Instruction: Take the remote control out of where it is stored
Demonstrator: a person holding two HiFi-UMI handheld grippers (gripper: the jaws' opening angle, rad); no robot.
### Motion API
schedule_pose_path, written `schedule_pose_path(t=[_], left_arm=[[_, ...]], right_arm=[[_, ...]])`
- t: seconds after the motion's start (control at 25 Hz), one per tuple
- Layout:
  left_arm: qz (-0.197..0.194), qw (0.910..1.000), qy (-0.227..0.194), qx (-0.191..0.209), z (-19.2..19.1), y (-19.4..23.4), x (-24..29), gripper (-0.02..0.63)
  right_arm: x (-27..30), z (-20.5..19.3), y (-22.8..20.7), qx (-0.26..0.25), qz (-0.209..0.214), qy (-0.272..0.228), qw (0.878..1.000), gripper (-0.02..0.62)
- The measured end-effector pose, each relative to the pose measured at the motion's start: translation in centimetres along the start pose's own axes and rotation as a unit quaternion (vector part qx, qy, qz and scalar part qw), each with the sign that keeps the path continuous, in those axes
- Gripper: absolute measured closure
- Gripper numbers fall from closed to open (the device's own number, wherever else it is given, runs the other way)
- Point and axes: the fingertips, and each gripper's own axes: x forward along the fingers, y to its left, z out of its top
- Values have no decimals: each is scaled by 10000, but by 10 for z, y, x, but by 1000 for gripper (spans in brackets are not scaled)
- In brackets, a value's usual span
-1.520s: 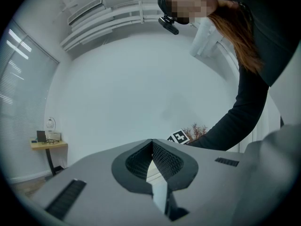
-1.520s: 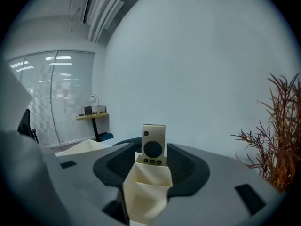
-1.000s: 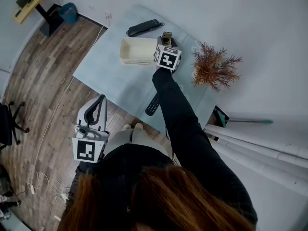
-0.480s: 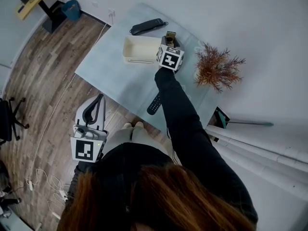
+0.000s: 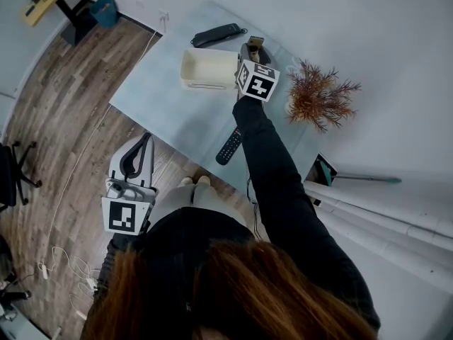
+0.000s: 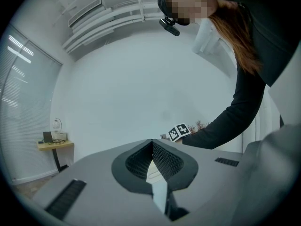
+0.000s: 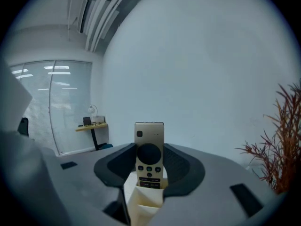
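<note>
A gold remote control (image 7: 149, 147) stands upright between the pads of my right gripper (image 5: 251, 49). Its lower end is hidden behind a cream piece of the holder (image 7: 143, 205). The jaws have just been closing and now press on the remote's sides. In the head view the gripper hangs over the right end of the cream storage box (image 5: 187, 69) on the pale table (image 5: 170, 115). My left gripper (image 5: 146, 142) is held low beside the person's legs, off the table, with its pads (image 6: 162, 161) meeting at the tips and nothing between them.
A black remote (image 5: 228, 146) lies near the table's front edge, beside the person's right sleeve. A dark handset (image 5: 217, 35) lies beyond the box. A dried reddish plant (image 5: 318, 98) stands to the right. Wooden floor (image 5: 64, 119) lies left of the table.
My right gripper has risen a little over the box's end with the gold remote in it. More of the black remote shows beside the sleeve. The left gripper has kept still.
</note>
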Motion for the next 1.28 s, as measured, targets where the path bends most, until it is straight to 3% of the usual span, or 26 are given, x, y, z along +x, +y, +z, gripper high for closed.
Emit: schedule_pose_path(t=[0.32, 0.64, 1.28], left_arm=[[-84, 9999, -65, -27, 1, -3, 4, 600], [-190, 9997, -166, -49, 3, -10, 7, 600], [-384, 9988, -285, -108, 6, -24, 6, 600]], right_arm=[[-39, 51, 7, -122, 292, -705, 9970, 408], [-70, 86, 14, -55, 510, -1047, 9932, 408], [-171, 69, 33, 17, 897, -1027, 9907, 408]])
